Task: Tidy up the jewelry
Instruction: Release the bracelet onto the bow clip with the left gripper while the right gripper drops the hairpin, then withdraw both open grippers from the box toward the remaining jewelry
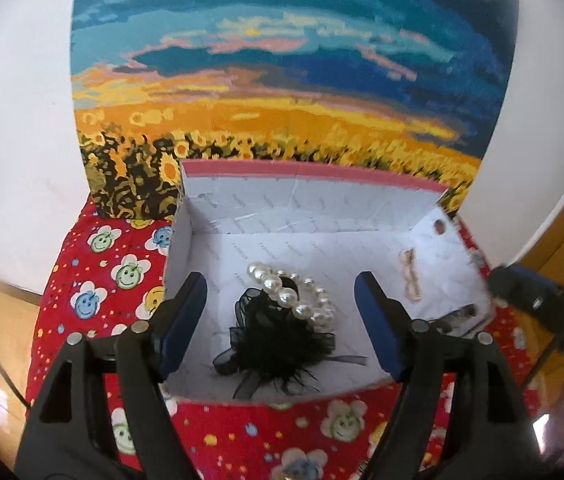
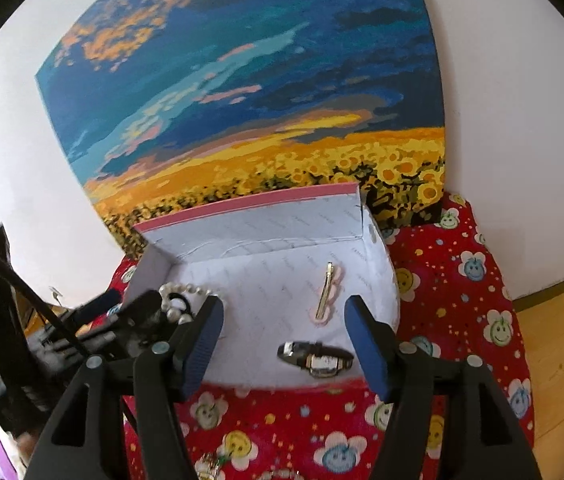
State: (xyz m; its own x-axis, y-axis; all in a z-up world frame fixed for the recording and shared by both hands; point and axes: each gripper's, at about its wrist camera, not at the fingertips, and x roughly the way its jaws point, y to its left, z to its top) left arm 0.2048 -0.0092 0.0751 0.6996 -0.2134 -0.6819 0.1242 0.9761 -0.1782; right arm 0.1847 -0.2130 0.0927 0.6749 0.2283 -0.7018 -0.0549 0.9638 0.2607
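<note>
An open white box (image 1: 209,216) with a pink rim stands on a red flowered cloth. Inside lie a pearl bracelet (image 1: 294,294) on a black feathery hair piece (image 1: 277,344), a pink-and-gold hair clip (image 1: 410,276) and a wristwatch (image 1: 458,314). My left gripper (image 1: 282,320) is open and empty, its fingers either side of the feathery piece. In the right wrist view the box (image 2: 265,216) holds the clip (image 2: 326,292), the watch (image 2: 316,356) near the front wall and the pearls (image 2: 179,300). My right gripper (image 2: 282,340) is open and empty over the box front.
A sunflower painting (image 1: 282,60) leans on the white wall behind the box. The red cloth (image 2: 462,292) covers a round seat. More jewelry (image 2: 209,464) lies on the cloth near the front edge. The left gripper's body (image 2: 113,328) shows left of the box. Wooden floor lies around.
</note>
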